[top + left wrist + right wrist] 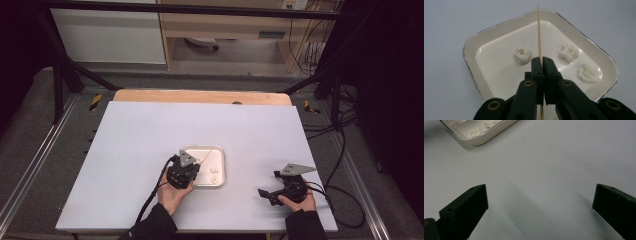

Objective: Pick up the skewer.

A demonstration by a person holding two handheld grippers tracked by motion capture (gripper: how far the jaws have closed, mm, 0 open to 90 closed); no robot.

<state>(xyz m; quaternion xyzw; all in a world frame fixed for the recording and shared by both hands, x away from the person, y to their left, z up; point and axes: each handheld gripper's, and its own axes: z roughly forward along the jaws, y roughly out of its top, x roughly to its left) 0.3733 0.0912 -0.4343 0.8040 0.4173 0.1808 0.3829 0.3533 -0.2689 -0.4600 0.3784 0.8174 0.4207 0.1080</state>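
Over the tray (471, 45), left gripper (541, 62) jaws clamping skewer (538, 30)

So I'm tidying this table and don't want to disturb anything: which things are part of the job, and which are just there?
In use:
left gripper, shut on the wooden skewer
white tray
three white lumps in the tray

Just there:
right gripper, open over bare table
wooden board at the far edge

A tray (220, 152) sits on the table (140, 135), near its front middle, with three lumps (523, 55) in it. The left gripper (541, 60) hangs over the tray's near edge, a skewer (539, 32) between its jaws; the right gripper (263, 194) sits well apart to the right.
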